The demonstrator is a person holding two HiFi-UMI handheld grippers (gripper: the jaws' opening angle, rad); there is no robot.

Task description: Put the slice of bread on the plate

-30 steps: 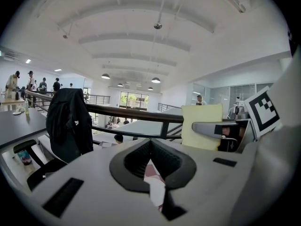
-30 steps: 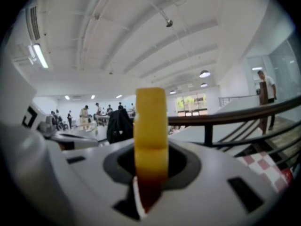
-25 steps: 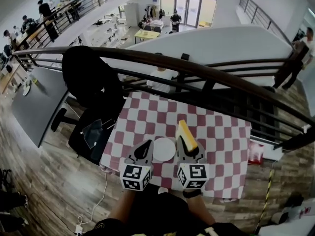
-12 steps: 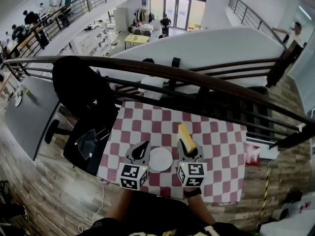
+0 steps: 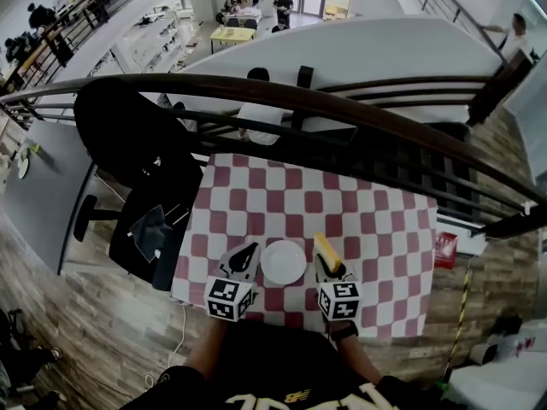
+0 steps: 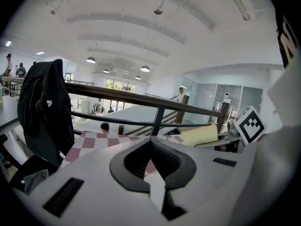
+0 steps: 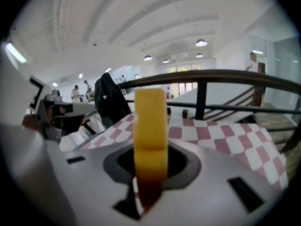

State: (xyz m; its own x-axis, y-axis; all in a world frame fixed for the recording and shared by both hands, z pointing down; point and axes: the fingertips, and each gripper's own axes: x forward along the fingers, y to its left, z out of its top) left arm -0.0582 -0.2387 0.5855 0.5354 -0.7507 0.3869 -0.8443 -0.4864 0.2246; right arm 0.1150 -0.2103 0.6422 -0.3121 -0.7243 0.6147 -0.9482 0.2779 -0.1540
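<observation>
A white plate (image 5: 283,261) lies on the red-and-white checked table (image 5: 376,229) near its front edge. My right gripper (image 5: 330,269) hovers just right of the plate, shut on a yellow slice of bread (image 5: 325,248) that stands on edge between its jaws. The right gripper view shows the slice (image 7: 150,126) upright in the right gripper (image 7: 150,161), brown crust lowest. My left gripper (image 5: 245,258) sits just left of the plate, jaws together with nothing in them; in its own view the left gripper (image 6: 150,142) is shut, and the bread (image 6: 200,134) shows at right.
A dark handrail (image 5: 342,109) runs behind the table's far edge. A black jacket on a chair (image 5: 137,143) stands at the table's left, with a flat device (image 5: 152,227) on the seat. A red packet (image 5: 445,249) lies off the table's right edge.
Both grippers have sunk towards the table. The bread has come down with the right gripper and now stands close beside the plate's right rim.
</observation>
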